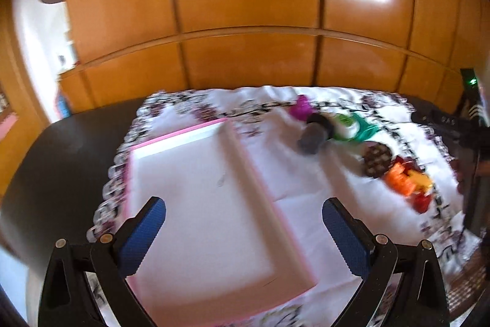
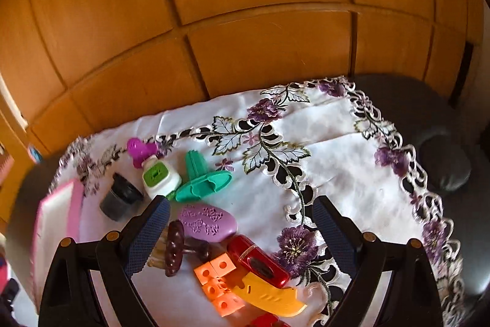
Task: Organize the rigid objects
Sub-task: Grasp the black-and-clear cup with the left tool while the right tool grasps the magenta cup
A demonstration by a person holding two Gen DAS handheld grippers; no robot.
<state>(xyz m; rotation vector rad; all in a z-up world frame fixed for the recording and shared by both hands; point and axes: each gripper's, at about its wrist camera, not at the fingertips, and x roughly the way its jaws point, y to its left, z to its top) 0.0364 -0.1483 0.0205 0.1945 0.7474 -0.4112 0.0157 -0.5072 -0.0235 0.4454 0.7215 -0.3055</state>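
My left gripper [image 1: 244, 212] hangs open above a pink-rimmed white tray [image 1: 183, 137], nothing between its blue pads. My right gripper [image 2: 241, 212] is open over a cluster of toys on the embroidered cloth [image 2: 337, 161]. Between and below its fingers lie a purple oval stamp [image 2: 208, 222], a dark red stamper [image 2: 174, 250], orange cubes [image 2: 219, 284], a red piece [image 2: 257, 259] and a yellow piece [image 2: 269, 298]. Farther off sit a teal piece [image 2: 202, 180], a white-and-green piece [image 2: 159, 176], a magenta piece [image 2: 141, 150] and a grey tub [image 2: 119, 198]. The left wrist view shows the same toys [image 1: 376, 158], blurred, at the right.
A wooden panelled cabinet [image 2: 245, 20] stands right behind the table. The dark tabletop [image 1: 61, 158] shows around the cloth. The tray [image 2: 56, 219] lies at the left edge of the right wrist view. A dark rounded object [image 2: 444, 164] sits off the cloth at the right.
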